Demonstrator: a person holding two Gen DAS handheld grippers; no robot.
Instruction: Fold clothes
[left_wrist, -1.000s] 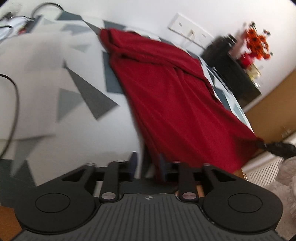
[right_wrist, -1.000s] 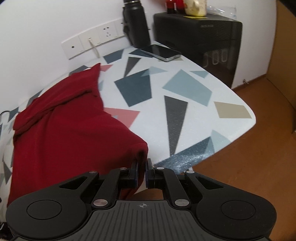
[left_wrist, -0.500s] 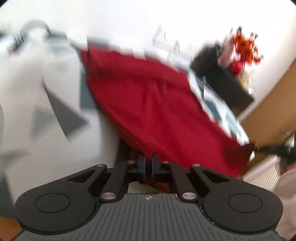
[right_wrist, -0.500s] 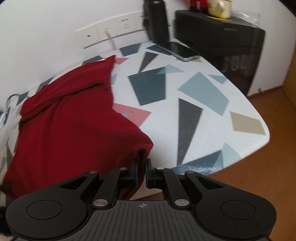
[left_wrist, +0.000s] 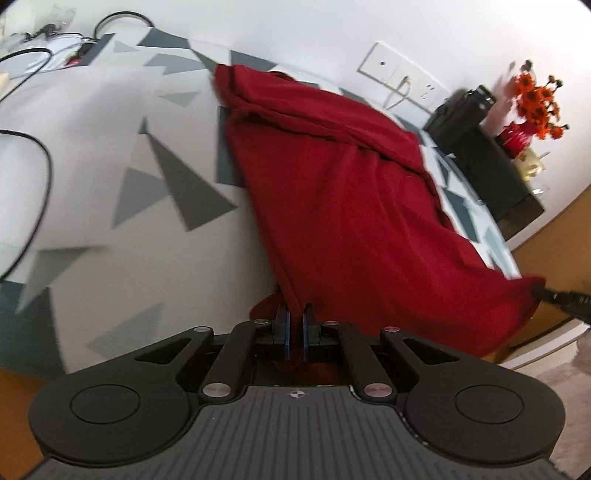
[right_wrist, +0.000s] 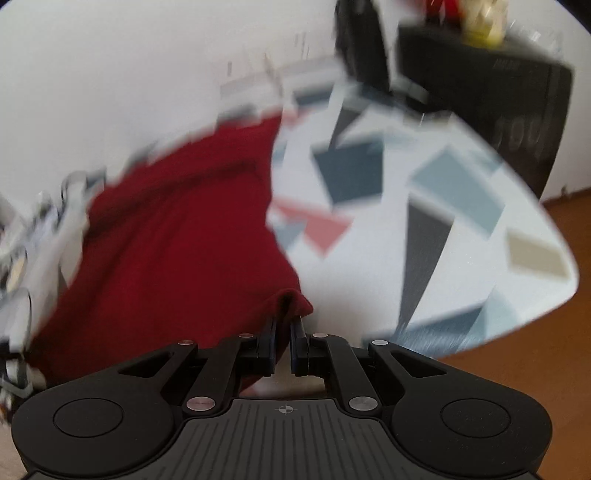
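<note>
Lifted red garment (left_wrist: 362, 206), patterned table (left_wrist: 110, 155)

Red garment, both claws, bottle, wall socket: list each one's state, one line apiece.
Red garment: spread on the patterned table, near edge pinched at two corners.
Left claw: shut on the red garment.
Right claw: shut on the red garment.
Black bottle: upright, cap on.
Wall socket: a cable plugged in.
</note>
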